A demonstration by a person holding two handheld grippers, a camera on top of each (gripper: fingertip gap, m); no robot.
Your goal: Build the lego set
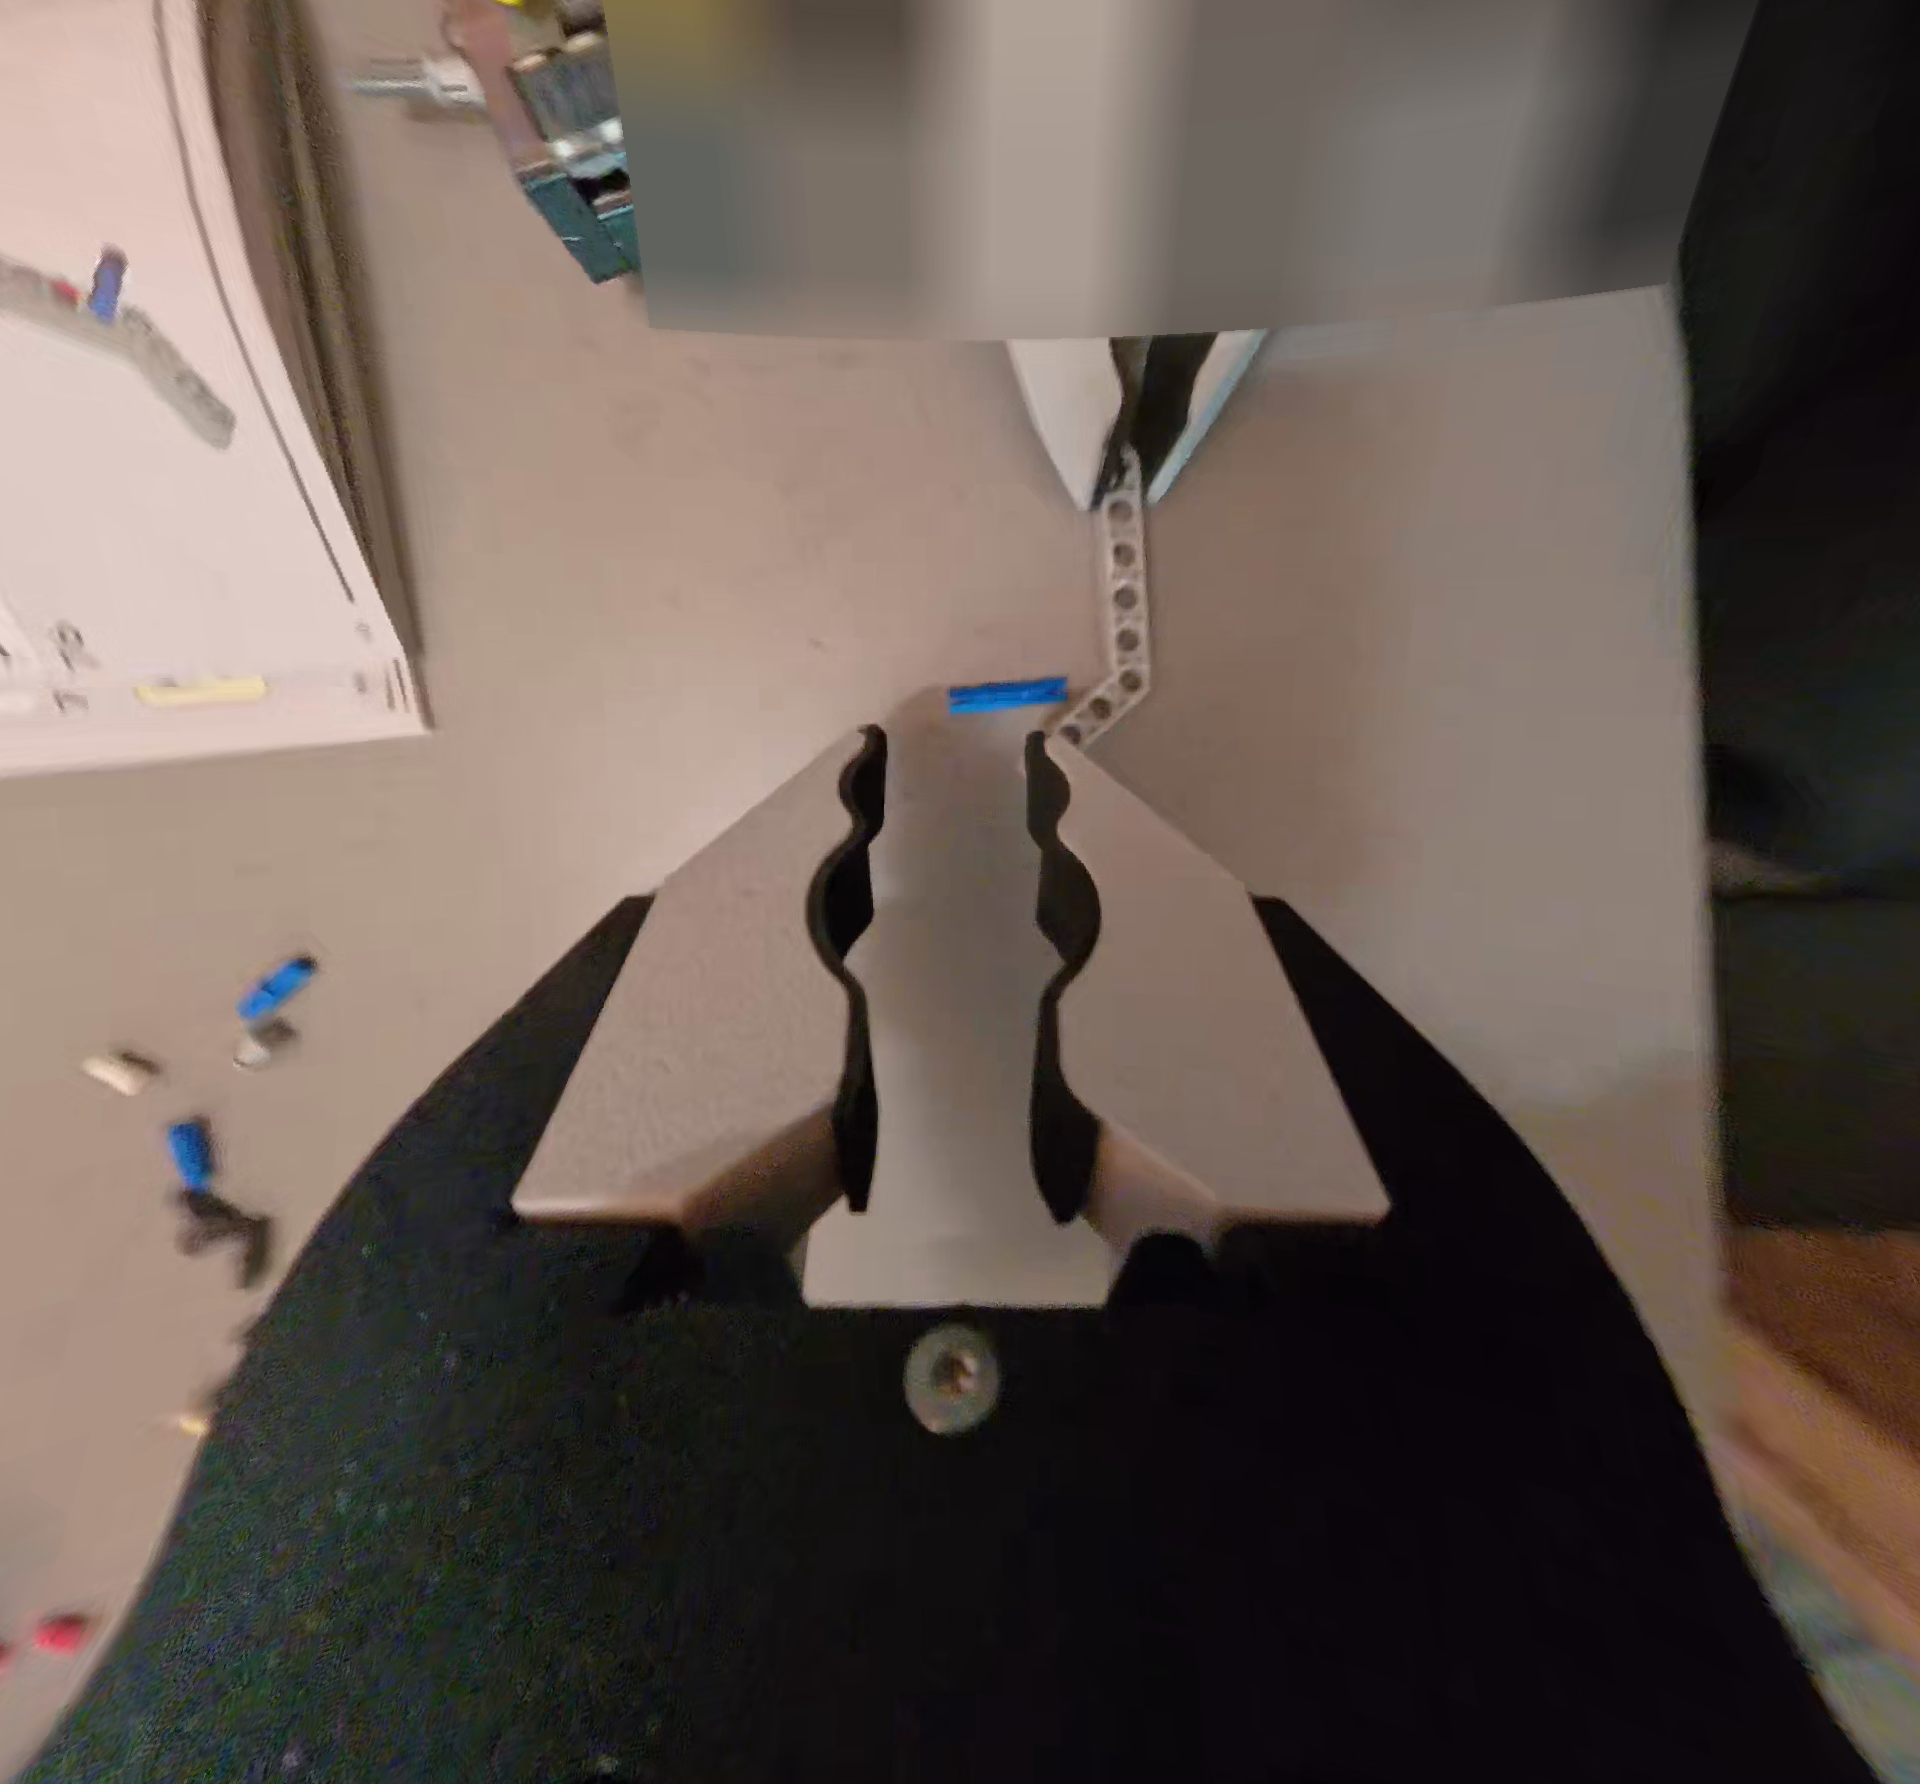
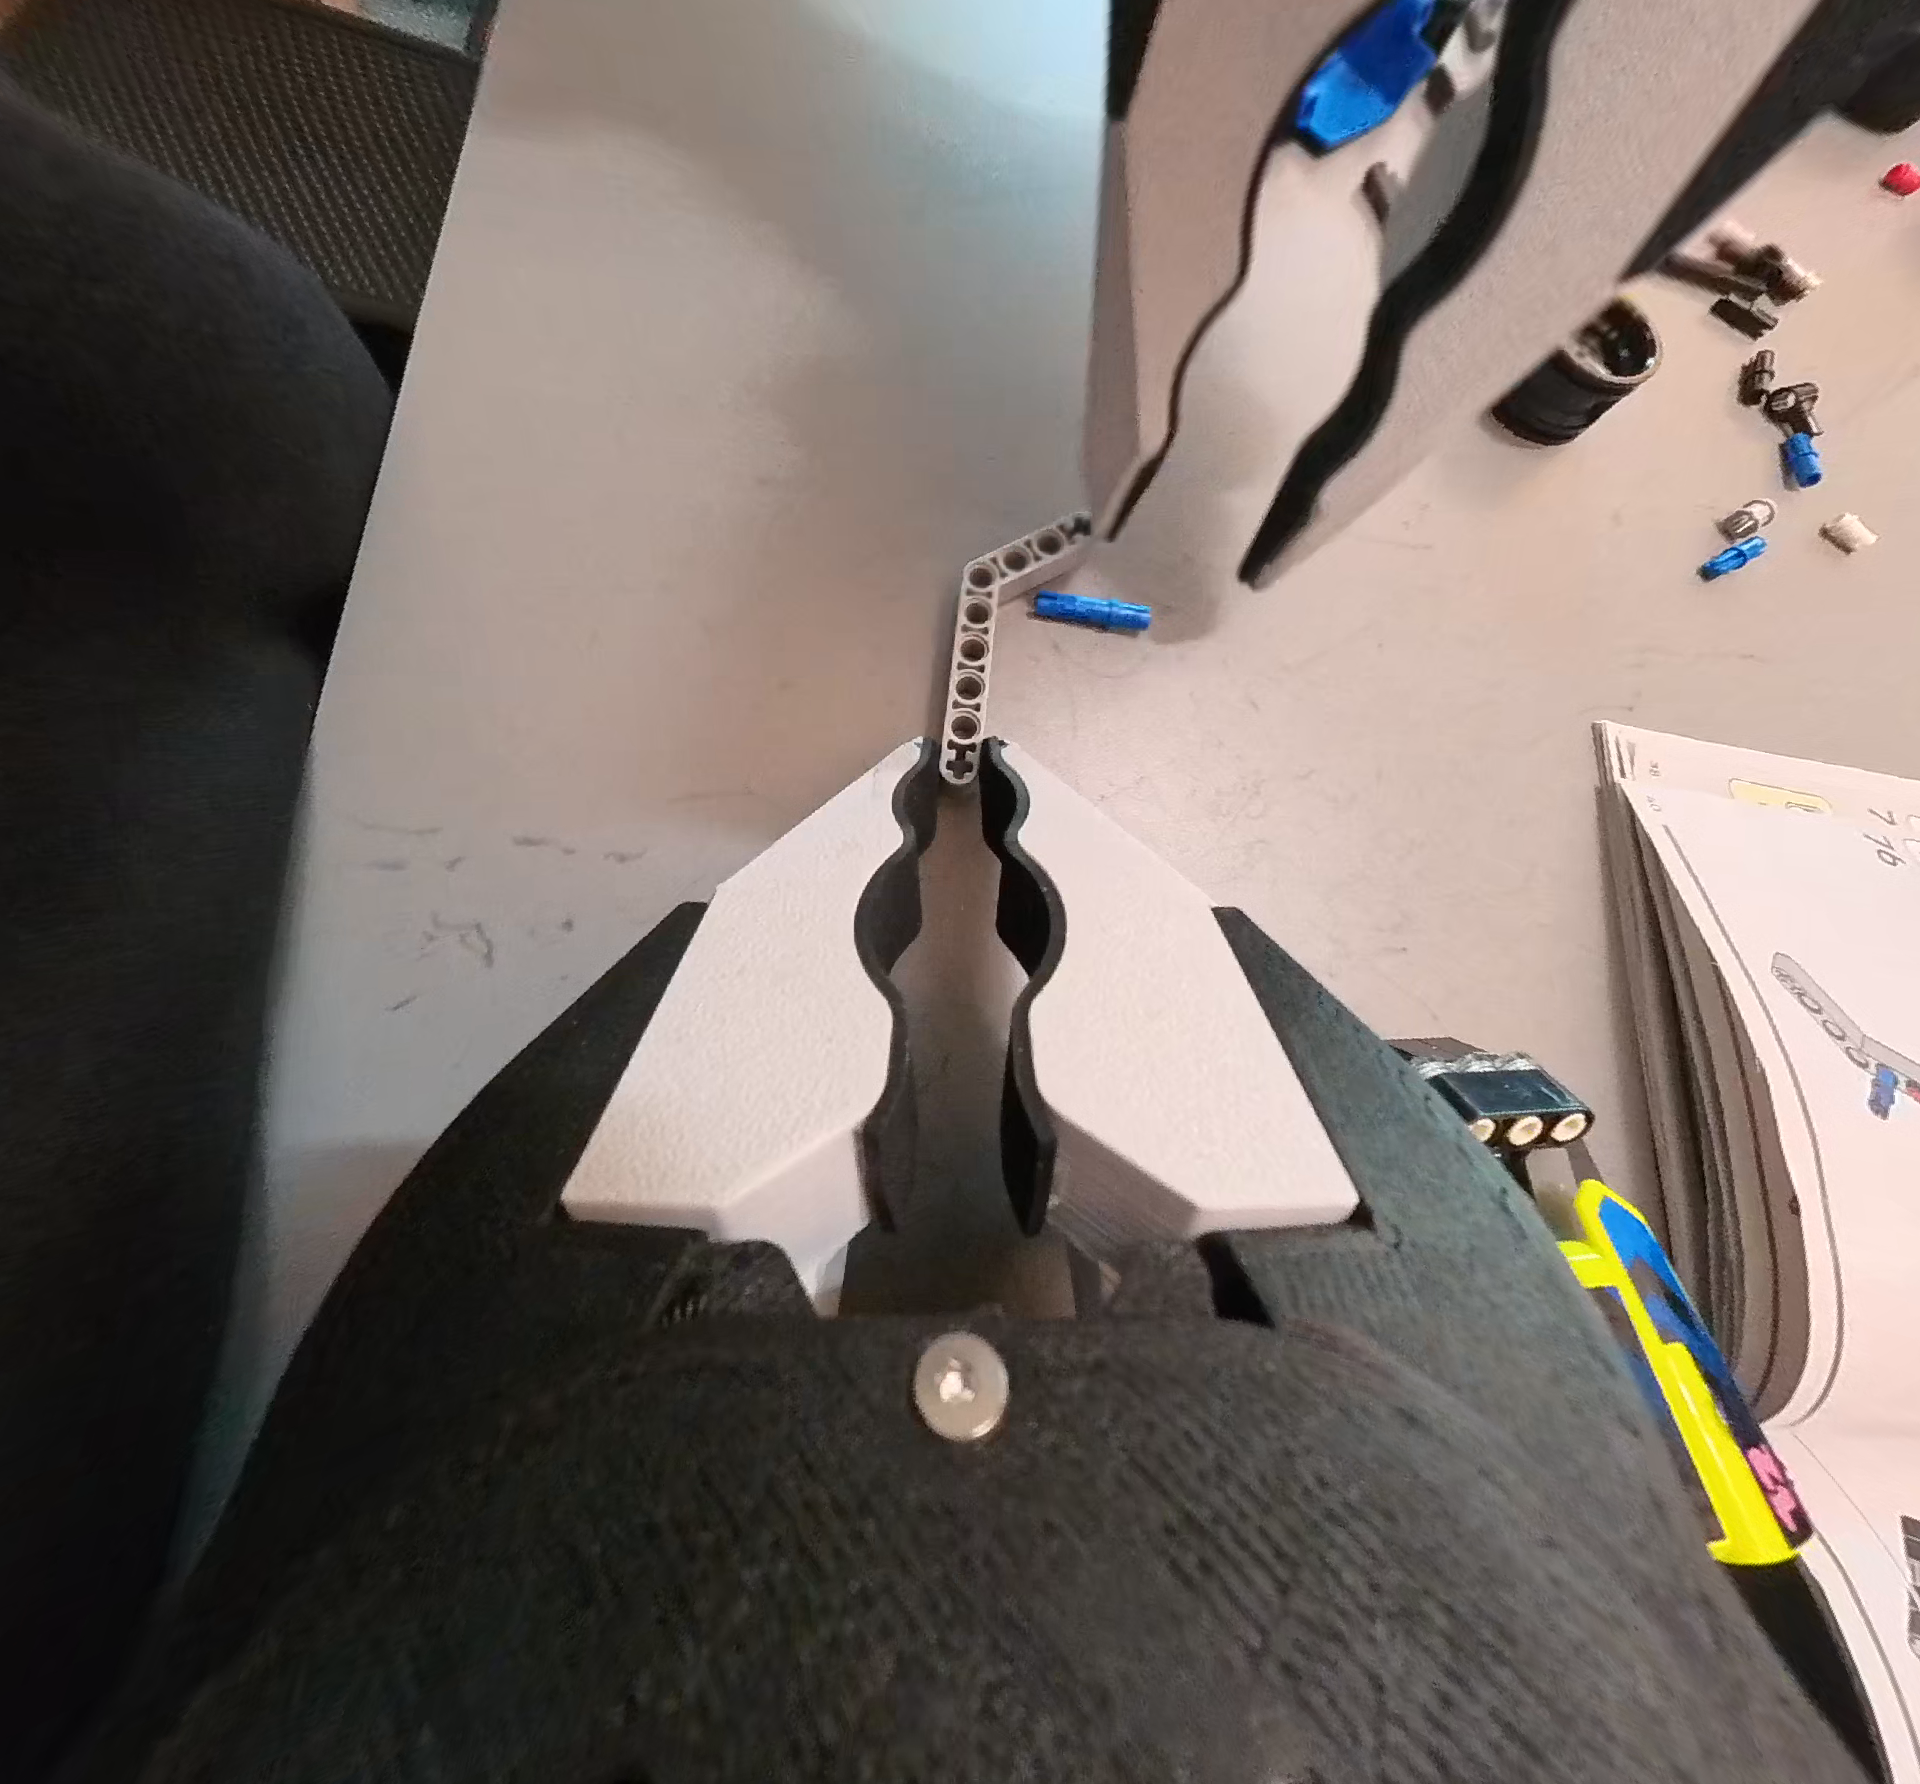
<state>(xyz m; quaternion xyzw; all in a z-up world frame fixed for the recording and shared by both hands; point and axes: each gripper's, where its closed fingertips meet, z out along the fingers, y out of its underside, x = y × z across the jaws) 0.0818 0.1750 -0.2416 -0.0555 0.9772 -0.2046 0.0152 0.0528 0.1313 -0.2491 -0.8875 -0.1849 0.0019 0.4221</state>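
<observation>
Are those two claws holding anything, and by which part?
The right claw pinches the bent grey holed beam by its near end. The left claw is open and holds nothing.

Mid-frame in the right wrist view, a pin lies on the table, right of the bent beam; a booklet lies lower right.

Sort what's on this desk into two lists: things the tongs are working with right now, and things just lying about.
In hand:
- right tongs, shut on the grey bent beam
- left tongs, open, nothing between them
- blue pin, on the desk by the beam's far end

Lying about:
- instruction booklet
- small black tyre
- scattered small pins
- yellow and blue part
</observation>
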